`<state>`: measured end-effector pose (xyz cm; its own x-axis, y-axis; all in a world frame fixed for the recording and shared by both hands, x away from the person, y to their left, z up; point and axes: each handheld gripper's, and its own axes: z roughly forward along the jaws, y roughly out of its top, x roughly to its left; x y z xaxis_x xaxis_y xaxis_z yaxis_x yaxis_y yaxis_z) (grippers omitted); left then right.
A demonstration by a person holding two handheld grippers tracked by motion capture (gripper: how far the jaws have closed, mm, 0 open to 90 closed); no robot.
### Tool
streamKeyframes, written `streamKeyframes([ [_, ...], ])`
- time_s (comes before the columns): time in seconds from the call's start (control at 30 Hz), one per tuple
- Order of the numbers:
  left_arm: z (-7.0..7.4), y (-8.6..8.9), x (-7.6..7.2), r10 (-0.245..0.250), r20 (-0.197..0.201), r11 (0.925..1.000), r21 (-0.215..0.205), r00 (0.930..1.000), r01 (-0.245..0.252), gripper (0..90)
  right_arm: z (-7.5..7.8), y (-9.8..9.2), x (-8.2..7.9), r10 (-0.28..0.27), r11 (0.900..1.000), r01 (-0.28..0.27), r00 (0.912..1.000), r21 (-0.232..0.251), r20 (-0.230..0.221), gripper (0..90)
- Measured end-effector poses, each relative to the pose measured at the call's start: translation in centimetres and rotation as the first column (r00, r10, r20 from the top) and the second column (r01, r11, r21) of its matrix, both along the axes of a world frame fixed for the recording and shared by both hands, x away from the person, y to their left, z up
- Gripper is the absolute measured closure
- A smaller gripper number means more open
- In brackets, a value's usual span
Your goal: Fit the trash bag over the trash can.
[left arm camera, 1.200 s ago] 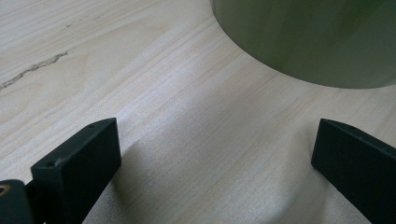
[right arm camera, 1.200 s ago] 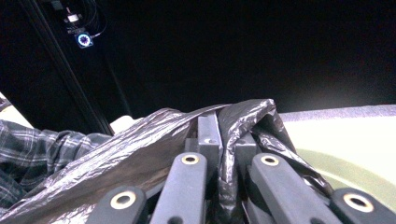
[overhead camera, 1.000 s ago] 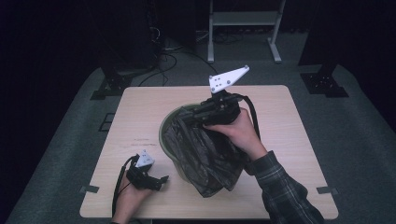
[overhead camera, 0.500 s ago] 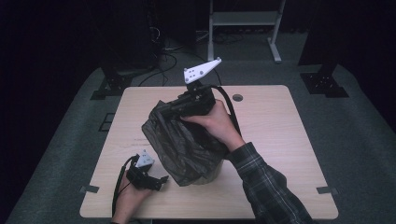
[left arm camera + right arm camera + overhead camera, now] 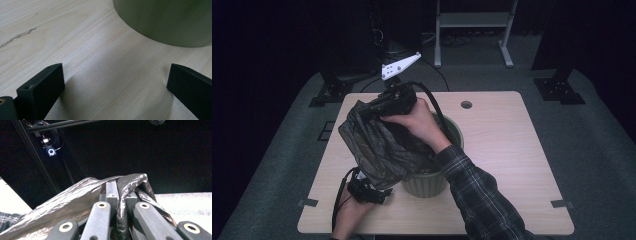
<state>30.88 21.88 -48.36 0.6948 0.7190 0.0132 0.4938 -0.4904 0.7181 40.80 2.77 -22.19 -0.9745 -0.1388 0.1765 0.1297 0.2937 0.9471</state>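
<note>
Right hand-held gripper (image 5: pixel 379 111), clenched on the rim of the black bin liner (image 5: pixel 377 145), has carried it leftward off the green waste bin (image 5: pixel 447 177) on the desk (image 5: pixel 512 150), largely uncovering the bin, while the left hand-held gripper (image 5: pixel 379 196) rests released beside the bin's base.

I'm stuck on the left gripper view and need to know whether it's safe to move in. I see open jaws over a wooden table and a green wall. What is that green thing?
Observer: A round green bin, standing upright on the table.
Operator: Is anything in it?
Observer: A black plastic bag hangs out over its left side, partly lifted above the rim.
Operator: Who's lifting it?
Observer: The right gripper; its jaws are shut on a fold of the bag.
Operator: And my gripper?
Observer: The left gripper sits low beside the bin's base, under the hanging bag, holding nothing.
</note>
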Motion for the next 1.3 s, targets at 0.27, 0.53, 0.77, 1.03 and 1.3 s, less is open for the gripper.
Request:
streamKeyframes([
  [0.27,0.0,0.0,0.0,0.000,0.000,1.0000,0.000,1.0000,0.000,0.0,0.4,0.9,-0.2,0.005,1.000,-0.005,1.0000,0.010,0.008,86.9],
  [0.53,0.0,0.0,0.0,0.000,0.000,1.0000,0.000,1.0000,0.000,0.0,0.0,0.5,-0.5,0.002,1.000,-0.002,1.0000,-0.010,0.007,86.9],
  [0.77,0.0,0.0,0.0,-0.002,-0.001,1.0000,0.002,1.0000,0.002,0.0,-0.9,-2.2,-1.3,-0.026,0.999,0.026,0.9997,-0.029,0.003,86.8],
  [1.03,0.0,0.0,0.0,-0.002,-0.002,1.0000,0.001,1.0000,0.002,0.0,-2.2,-7.0,-2.7,-0.073,0.995,0.073,0.9973,-0.064,0.010,86.5],
  [1.3,0.0,0.0,0.0,-0.002,-0.002,1.0000,0.002,1.0000,0.002,0.0,-3.6,-11.5,-3.3,-0.167,0.971,0.169,0.9856,-0.167,0.029,86.2],
])
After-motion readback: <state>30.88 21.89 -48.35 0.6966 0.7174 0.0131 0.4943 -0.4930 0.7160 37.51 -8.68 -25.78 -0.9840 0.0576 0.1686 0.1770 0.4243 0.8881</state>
